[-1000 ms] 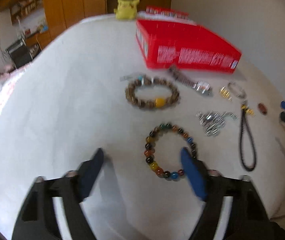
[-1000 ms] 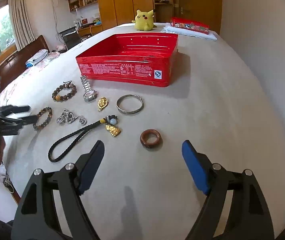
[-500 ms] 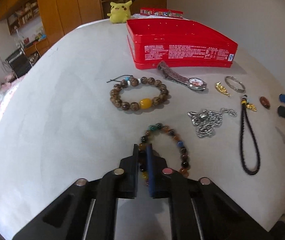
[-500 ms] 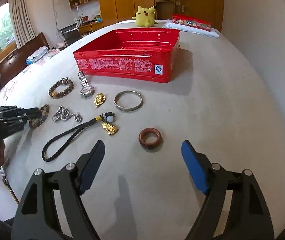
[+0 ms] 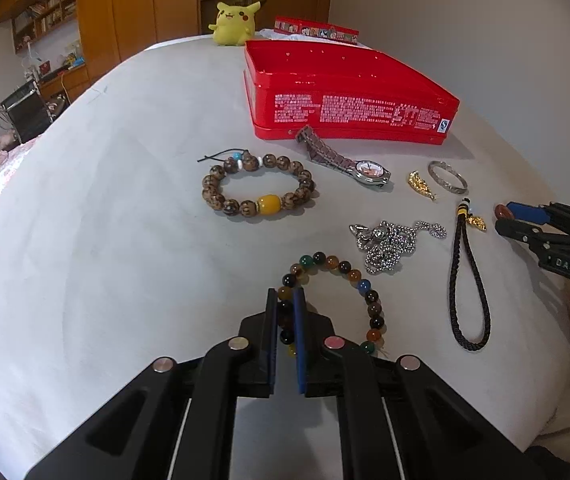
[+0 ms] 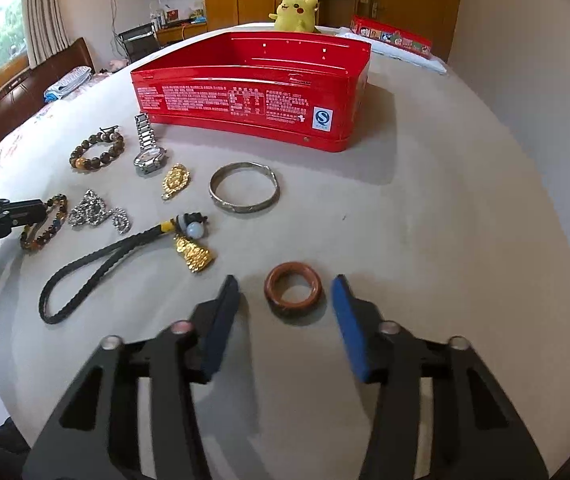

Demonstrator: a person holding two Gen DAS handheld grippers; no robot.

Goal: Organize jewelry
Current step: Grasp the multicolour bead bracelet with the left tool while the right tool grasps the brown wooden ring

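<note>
My left gripper [image 5: 286,300] is shut on the near-left side of a multicoloured bead bracelet [image 5: 367,300] that lies on the white bed. It also shows in the right wrist view [image 6: 43,224]. My right gripper [image 6: 287,284] is open, its two blue pads on either side of a brown ring [image 6: 293,286] on the bed. An open red tin box [image 5: 345,92] stands behind the jewelry; it also shows in the right wrist view [image 6: 253,92].
On the bed lie a brown bead bracelet [image 5: 259,188], a wristwatch [image 5: 349,164], a silver chain [image 5: 389,240], a gold pendant [image 6: 175,180], a silver bangle [image 6: 244,193] and a black braided cord with a gold charm [image 6: 125,256]. A yellow plush toy [image 5: 231,24] sits at the far end.
My left gripper closed on the multicoloured bracelet. My right gripper moved forward and down until its pads flank the brown ring, and narrowed a little.
</note>
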